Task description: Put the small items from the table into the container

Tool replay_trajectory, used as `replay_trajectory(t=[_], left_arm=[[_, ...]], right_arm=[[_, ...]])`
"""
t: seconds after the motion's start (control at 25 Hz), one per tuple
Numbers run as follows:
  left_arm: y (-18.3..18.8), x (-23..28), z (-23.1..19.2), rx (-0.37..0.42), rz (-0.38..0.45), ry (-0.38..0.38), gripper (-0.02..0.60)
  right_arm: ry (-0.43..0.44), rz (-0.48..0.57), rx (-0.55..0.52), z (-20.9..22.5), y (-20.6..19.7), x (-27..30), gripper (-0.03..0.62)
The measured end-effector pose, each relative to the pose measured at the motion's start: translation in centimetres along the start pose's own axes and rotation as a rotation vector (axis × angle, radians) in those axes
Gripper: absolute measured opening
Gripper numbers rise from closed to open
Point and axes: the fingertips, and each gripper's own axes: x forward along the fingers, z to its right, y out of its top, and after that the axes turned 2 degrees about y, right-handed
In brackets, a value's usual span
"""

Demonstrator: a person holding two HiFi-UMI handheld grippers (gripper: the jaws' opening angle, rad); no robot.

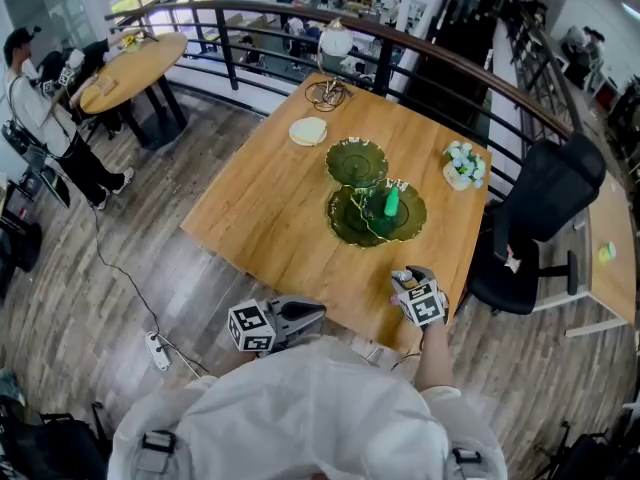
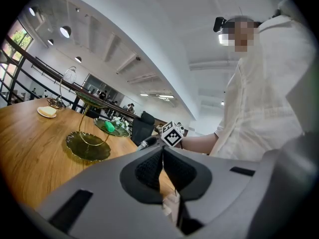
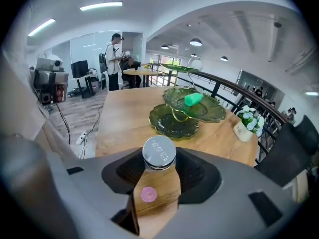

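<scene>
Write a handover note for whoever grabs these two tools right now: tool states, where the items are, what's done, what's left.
Left tool: shut, empty, by the near edge of the table.
Right tool: shut on a silver-capped item, raised above the table and aimed toward the green tiered stand.
Done: one green item lies on the stand's middle tier.
Left: set the silver-capped item on the stand. A small pink item lies on the table under the right tool and is probably next.

L gripper [image 2: 163, 153] jaws together (nothing btwn), green tiered stand [image 2: 88, 147] on wood table [image 2: 30, 148]
</scene>
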Motion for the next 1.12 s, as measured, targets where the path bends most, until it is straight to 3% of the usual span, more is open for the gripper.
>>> replay_trajectory(t=[0.68,0.92,1.12], left_arm=[[0.1,-0.2,-0.7,-0.001,0.004,0.009,0.008],[0.2,-0.5,-0.9,0.0,0.008,0.018,0.008],[0.2,-1.1,-1.1,-0.003,0.012,0.038,0.008]], right_arm=[[-0.069,0.295,0.121,5.8,9.2,-3.9,0.189],[-0.07,0.327,0.127,8.0,12.4,-2.7,0.189],[-0.102,0.268,0.117,9.7,13.0,-0.5,0.188]])
